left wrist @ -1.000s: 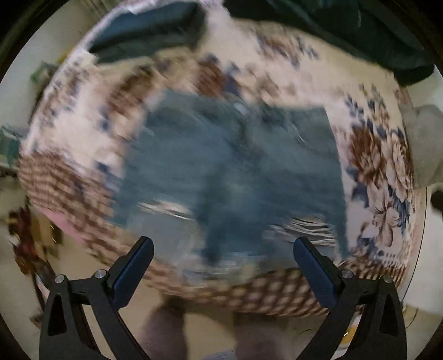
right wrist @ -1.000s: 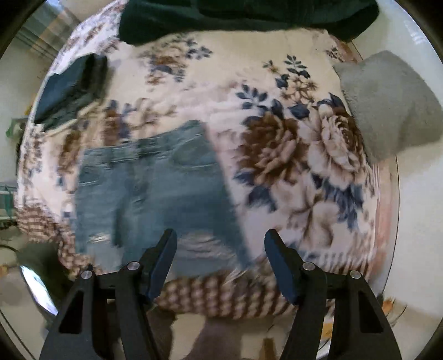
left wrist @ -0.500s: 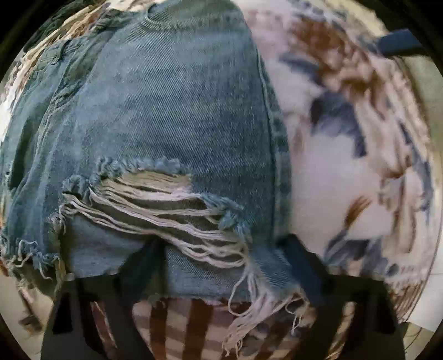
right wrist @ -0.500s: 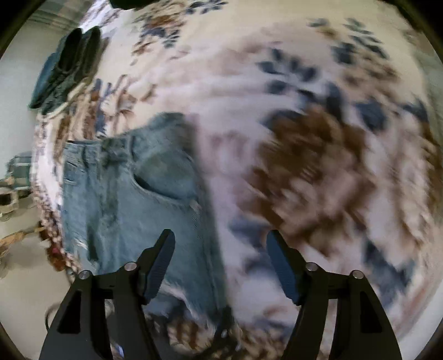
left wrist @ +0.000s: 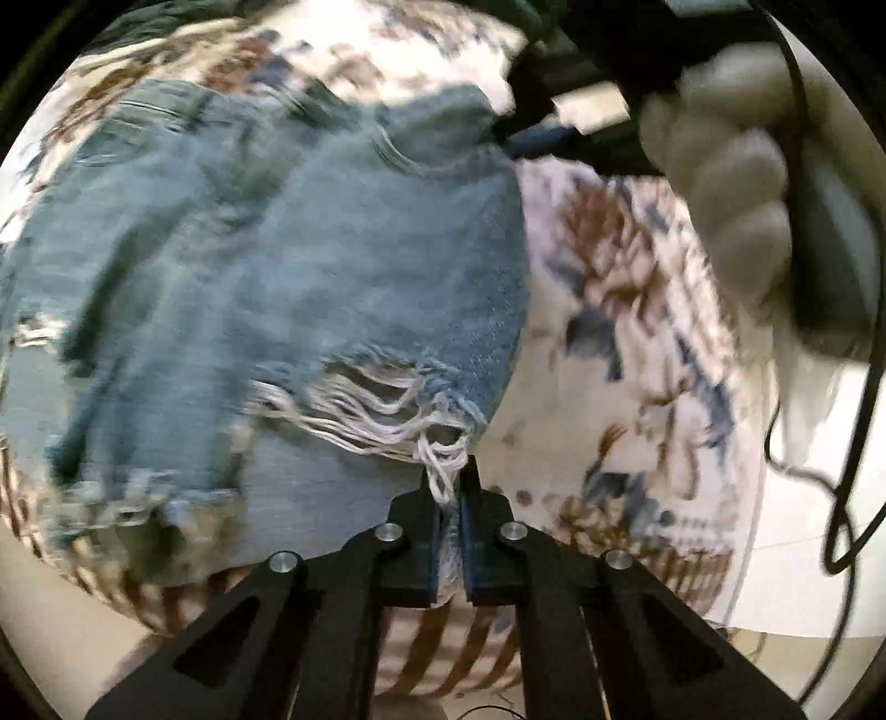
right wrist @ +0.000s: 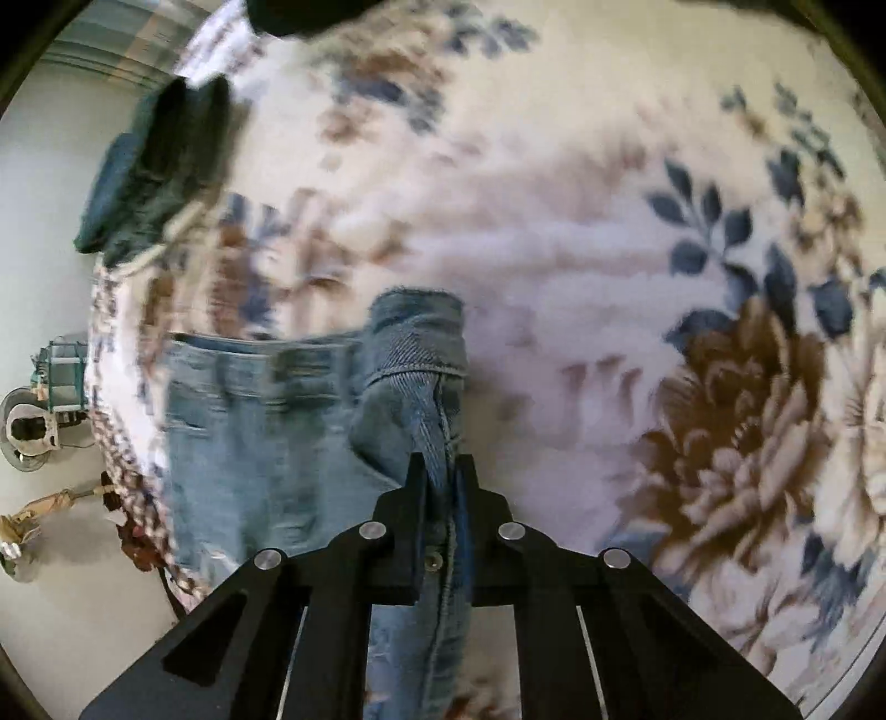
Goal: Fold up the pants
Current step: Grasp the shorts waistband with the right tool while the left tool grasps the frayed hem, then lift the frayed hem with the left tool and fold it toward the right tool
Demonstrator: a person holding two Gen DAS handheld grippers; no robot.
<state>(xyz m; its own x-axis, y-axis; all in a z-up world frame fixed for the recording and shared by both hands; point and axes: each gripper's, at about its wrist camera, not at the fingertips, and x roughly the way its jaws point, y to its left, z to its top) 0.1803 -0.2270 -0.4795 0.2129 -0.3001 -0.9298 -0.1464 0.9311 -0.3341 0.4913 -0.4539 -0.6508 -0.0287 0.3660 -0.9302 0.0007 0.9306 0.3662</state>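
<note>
Light blue ripped denim shorts (left wrist: 288,266) lie on a floral blanket (left wrist: 626,354). My left gripper (left wrist: 449,487) is shut on the frayed hem at the shorts' right leg corner. My right gripper (right wrist: 441,471) is shut on the side seam just below the waistband corner of the shorts (right wrist: 410,354), lifting that edge into a ridge. In the left wrist view the right gripper and the hand holding it (left wrist: 720,183) show at the top right, at the waistband corner.
A folded dark garment (right wrist: 160,166) lies at the blanket's far left. Another dark garment (right wrist: 299,11) lies at the far edge. The blanket's checkered border (left wrist: 432,642) hangs over the near edge. A black cable (left wrist: 853,476) hangs on the right.
Both grippers were open above the shorts. They came down on the shorts' right side and shut, the left on the hem, the right near the waistband, and lifted that edge.
</note>
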